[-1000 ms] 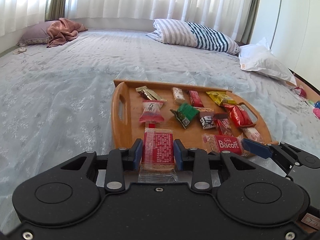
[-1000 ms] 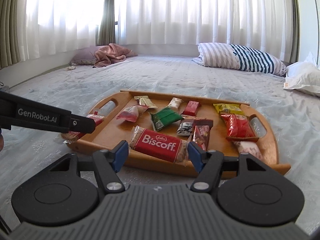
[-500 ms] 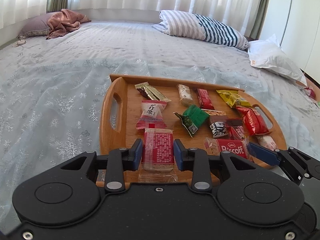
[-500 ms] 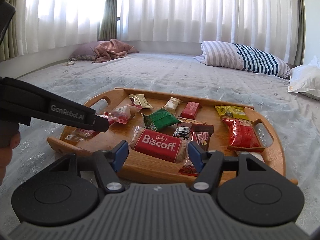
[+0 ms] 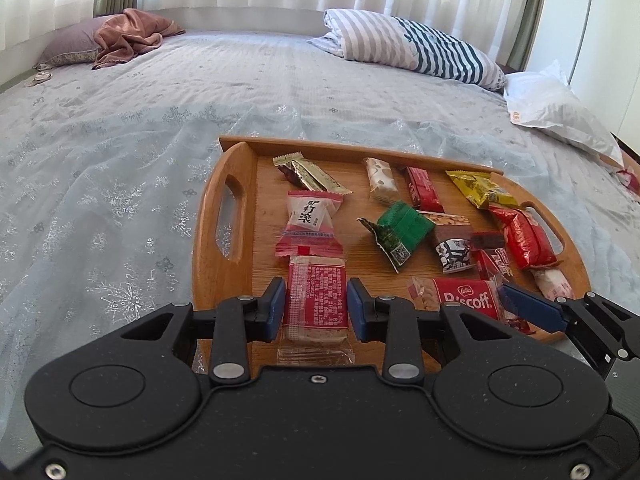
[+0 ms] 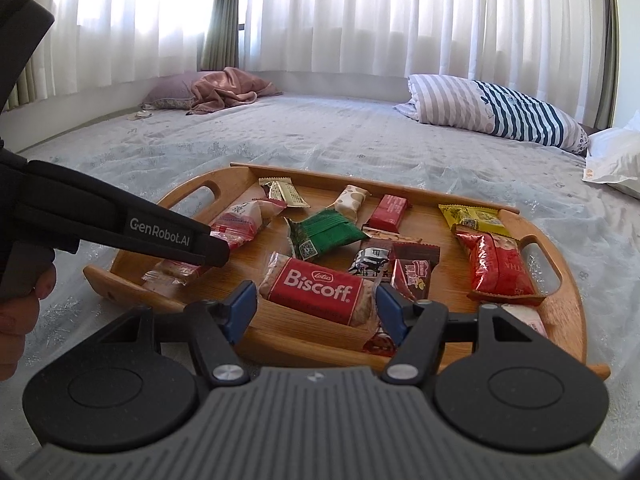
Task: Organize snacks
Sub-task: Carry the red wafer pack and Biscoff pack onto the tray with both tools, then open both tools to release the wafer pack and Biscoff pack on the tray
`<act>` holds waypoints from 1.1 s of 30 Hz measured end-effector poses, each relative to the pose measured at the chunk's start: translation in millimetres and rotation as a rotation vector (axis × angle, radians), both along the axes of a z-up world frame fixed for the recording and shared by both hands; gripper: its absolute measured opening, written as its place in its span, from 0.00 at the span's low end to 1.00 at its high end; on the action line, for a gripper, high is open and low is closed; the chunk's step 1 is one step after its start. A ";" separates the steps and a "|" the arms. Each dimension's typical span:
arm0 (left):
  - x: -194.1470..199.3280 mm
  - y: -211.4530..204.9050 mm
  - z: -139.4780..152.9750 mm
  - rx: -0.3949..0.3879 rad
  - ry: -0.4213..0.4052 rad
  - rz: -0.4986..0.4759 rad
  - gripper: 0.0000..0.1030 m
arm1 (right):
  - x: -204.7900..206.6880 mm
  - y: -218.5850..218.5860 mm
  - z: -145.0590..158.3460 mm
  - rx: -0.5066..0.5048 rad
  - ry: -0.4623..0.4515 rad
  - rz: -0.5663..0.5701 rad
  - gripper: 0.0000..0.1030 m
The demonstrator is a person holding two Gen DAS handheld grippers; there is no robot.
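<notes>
1. Right now the left gripper has its blue pads pressed against both long sides of a red wafer packet, held lengthwise between the fingers over the near left part of the wooden tray
2. Just beyond that packet's far end, on the tray, lies a pink-and-white sweet pouch, nearly touching it
3. Meanwhile the right gripper stands about half open around a red Biscoff packet; its right pad touches the packet's end, but whether the left pad presses on it I cannot tell
4. From the right wrist view, the left gripper comes in from the left with a hand behind it, its packet low over the tray's near left corner
5. Further out on the tray lie a green wrapper, a gold bar, a small red bar, a yellow packet and a large red bag
6. Everything sits on a pale bedspread, with a striped pillow well behind
</notes>
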State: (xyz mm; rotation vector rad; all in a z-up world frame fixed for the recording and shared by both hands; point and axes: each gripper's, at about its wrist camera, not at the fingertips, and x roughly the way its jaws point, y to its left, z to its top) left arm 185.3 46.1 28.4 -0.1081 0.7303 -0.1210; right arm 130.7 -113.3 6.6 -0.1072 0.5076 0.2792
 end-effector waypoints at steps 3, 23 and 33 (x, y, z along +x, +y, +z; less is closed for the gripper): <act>1.1 -0.4 -0.9 0.000 0.001 -0.001 0.31 | 2.4 0.7 -0.4 -0.002 0.004 0.003 0.66; 3.8 -3.3 -7.0 0.013 0.013 -0.003 0.31 | 11.9 0.7 -6.4 0.004 0.034 0.006 0.66; 4.6 -3.6 -7.7 0.011 0.018 -0.005 0.31 | 15.9 0.0 -7.2 0.011 0.047 0.010 0.67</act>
